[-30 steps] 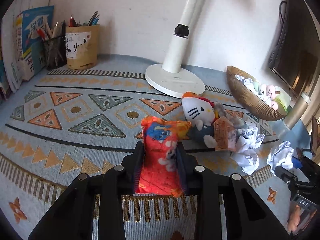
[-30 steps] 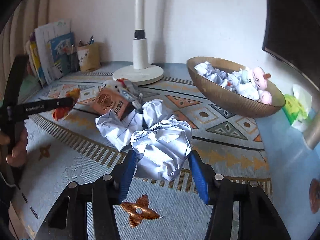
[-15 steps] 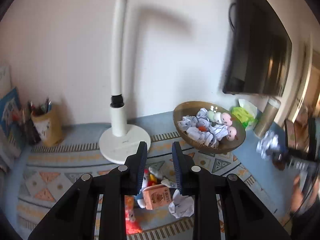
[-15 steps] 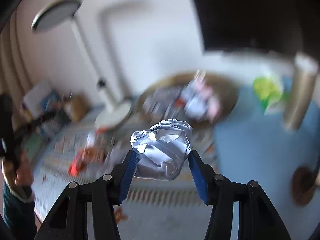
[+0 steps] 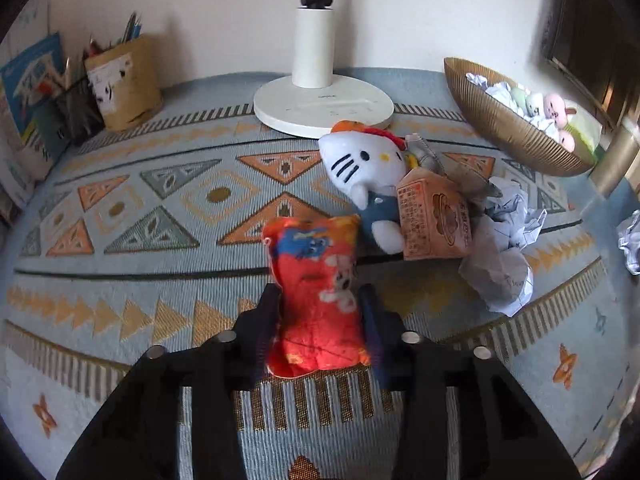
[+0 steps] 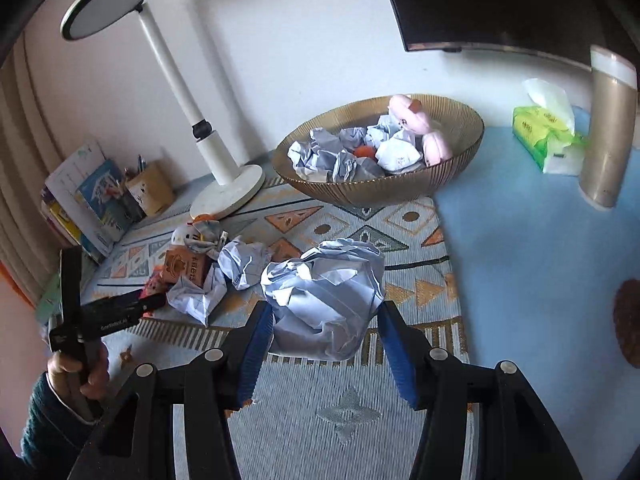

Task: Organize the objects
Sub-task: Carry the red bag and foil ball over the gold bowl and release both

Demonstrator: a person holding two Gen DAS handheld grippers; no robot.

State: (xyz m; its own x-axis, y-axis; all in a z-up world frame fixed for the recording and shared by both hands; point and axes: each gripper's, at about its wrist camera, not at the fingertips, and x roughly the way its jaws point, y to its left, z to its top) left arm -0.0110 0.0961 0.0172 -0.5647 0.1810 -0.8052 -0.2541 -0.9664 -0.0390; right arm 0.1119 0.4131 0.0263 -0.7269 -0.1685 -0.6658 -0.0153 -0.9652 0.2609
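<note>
My left gripper (image 5: 320,320) is shut on a red-orange plush pouch (image 5: 316,292) low over the patterned mat. A white cat plush (image 5: 362,164), an orange carton (image 5: 434,220) and crumpled paper (image 5: 500,248) lie just beyond it. My right gripper (image 6: 326,320) is shut on a crumpled paper ball (image 6: 324,300), held above the mat. The brown ribbed bowl (image 6: 460,160) with paper balls and pink toys stands beyond it. The left gripper also shows in the right wrist view (image 6: 116,312), low at the left by the pile.
A white lamp base (image 5: 324,106) stands behind the pile. A pencil holder (image 5: 122,84) and books (image 5: 32,80) sit at the back left. A green tissue pack (image 6: 548,140) and gold cylinder (image 6: 608,128) stand at the right on the blue table.
My left gripper, raised and without the pouch half a second ago, is back down and shut on the pouch. My right gripper has lifted the paper ball off the mat, toward the bowl.
</note>
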